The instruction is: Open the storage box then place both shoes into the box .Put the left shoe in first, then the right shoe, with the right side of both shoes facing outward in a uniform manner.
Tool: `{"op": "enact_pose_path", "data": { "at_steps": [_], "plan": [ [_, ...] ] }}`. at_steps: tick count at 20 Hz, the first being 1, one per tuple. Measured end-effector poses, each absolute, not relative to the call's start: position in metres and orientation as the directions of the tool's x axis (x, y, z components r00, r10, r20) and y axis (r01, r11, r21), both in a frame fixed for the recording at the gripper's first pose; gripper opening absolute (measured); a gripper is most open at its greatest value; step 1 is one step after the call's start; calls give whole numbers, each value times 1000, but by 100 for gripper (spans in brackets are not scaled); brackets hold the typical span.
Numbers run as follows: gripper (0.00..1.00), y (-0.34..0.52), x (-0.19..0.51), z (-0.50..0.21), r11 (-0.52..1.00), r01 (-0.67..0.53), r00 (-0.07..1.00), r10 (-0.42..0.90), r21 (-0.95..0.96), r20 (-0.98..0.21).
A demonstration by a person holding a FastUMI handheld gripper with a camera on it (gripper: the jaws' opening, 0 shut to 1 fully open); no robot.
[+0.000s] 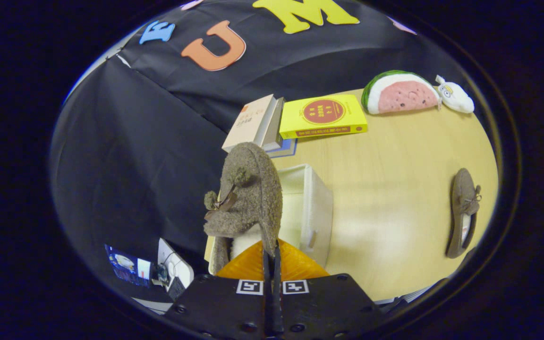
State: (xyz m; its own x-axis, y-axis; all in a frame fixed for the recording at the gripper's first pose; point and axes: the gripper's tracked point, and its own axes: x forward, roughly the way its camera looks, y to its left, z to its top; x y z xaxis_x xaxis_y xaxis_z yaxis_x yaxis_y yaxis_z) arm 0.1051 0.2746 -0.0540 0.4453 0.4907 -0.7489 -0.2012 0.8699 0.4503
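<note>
Your gripper [272,257] has its two fingers pressed nearly together, clamped on the thin rim of a fuzzy brown slipper-style shoe with a small bow and pom-pom [246,193]. That shoe hangs upright just ahead of the fingers, its toe pointing up and its sole side turned toward the dark cloth wall on the left. Right behind and below it sits the cream-white fabric storage box [312,208], its top open, resting on the pale wooden table [395,189]; the held shoe is over the box's left part, but you cannot tell whether it touches the box. The second matching brown shoe [464,212] lies flat on the table well apart to the right, with its opening facing right. Farther off, beyond the box, a beige book [250,123] leans beside a yellow book with a red circle [321,115]. Far right sit a watermelon-slice plush toy [399,93] and a small white plush figure [454,96], touching each other.
</note>
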Motion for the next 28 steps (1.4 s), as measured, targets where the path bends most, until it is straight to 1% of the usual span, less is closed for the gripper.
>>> {"op": "enact_pose_path", "data": {
  "at_steps": [2,5,8,11,13,16,20,24,25,27,28],
  "plan": [
    [1,293,105,-77,890,-190,447,455,415,-770],
    [0,321,95,-111,902,-174,411,432,396,-803],
    [1,341,94,-140,922,-116,389,384,369,-838],
    [1,348,106,-164,951,-53,405,299,304,-864],
    [1,354,108,-179,962,-16,398,256,273,-881],
    [1,370,110,-195,965,-2,371,244,262,-896],
    [1,372,110,-212,982,-20,338,184,189,-923],
    [1,370,111,-211,983,-31,332,182,182,-926],
    [5,369,110,-210,980,-21,323,193,196,-926],
    [5,370,109,-202,971,-20,316,231,236,-920],
    [11,369,109,-198,967,-24,326,246,253,-913]
  ]
}}
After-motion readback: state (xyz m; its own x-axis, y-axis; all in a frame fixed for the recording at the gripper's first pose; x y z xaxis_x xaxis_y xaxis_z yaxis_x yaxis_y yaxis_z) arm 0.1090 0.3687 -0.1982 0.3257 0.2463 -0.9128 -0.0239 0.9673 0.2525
